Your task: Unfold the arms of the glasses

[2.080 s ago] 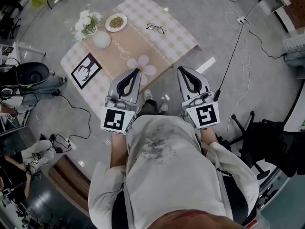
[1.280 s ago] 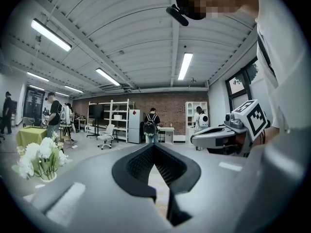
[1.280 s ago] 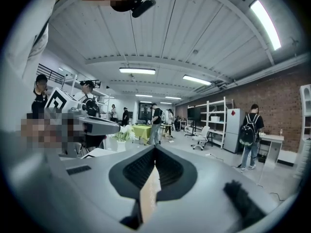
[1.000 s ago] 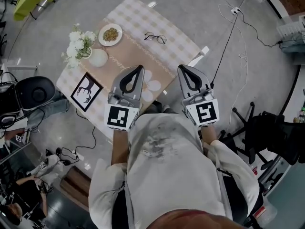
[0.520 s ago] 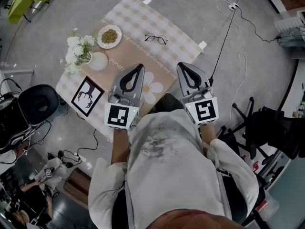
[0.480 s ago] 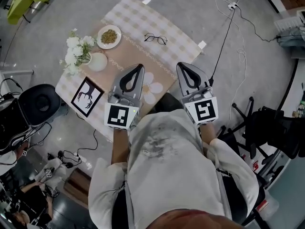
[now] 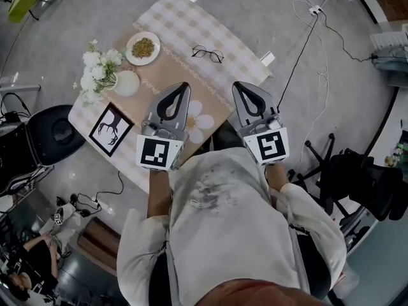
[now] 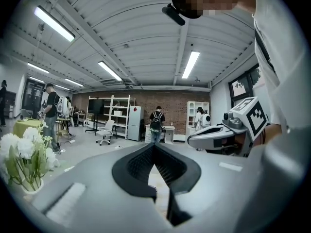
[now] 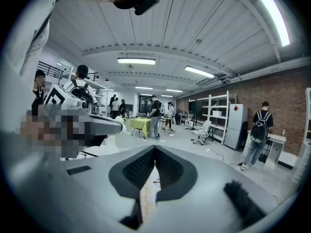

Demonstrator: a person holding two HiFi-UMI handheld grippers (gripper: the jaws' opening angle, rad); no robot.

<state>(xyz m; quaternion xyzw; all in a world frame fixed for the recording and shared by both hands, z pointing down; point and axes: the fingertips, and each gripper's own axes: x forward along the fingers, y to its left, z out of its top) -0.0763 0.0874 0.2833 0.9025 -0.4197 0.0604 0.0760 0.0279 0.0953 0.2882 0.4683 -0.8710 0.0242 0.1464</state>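
**Mina:** What's the biggest thing in front of them?

**Tor:** A low table [image 7: 245, 56] under a checked cloth [image 7: 182, 18], with a brown runner [image 7: 172, 75] down its middle; it sits cornerwise to the person [image 7: 223, 215] standing at its near edge.

**Mina:** And the tools in their hands?

**Tor:** Two, side by side, both over that near edge; the left gripper [image 7: 180, 85] points in over the runner, just beside a flower-shaped mat [image 7: 197, 116]; the right gripper [image 7: 238, 85] points in towards the right corner.

**Mina:** Are they gripping anything?

**Tor:** No; on each one the ribbed pads come together at the tip, and nothing sits between them; each gripper's own view shows only open room beyond the closed tips.

**Mina:** What else is on the table?

**Tor:** A framed picture [image 7: 111, 129] by the left corner; a pale round vase [image 7: 125, 83] of white flowers [image 7: 95, 69] along the left edge; a plate [image 7: 143, 48] of something brownish towards the far corner, near the vase.

**Mina:** And the glasses?

**Tor:** The glasses [image 7: 208, 54] lie on the checked cloth along the far right edge, about midway between the far corner and the right corner; they lie well apart from both grippers, nothing touching them; they're too small from here to tell how the arms sit.
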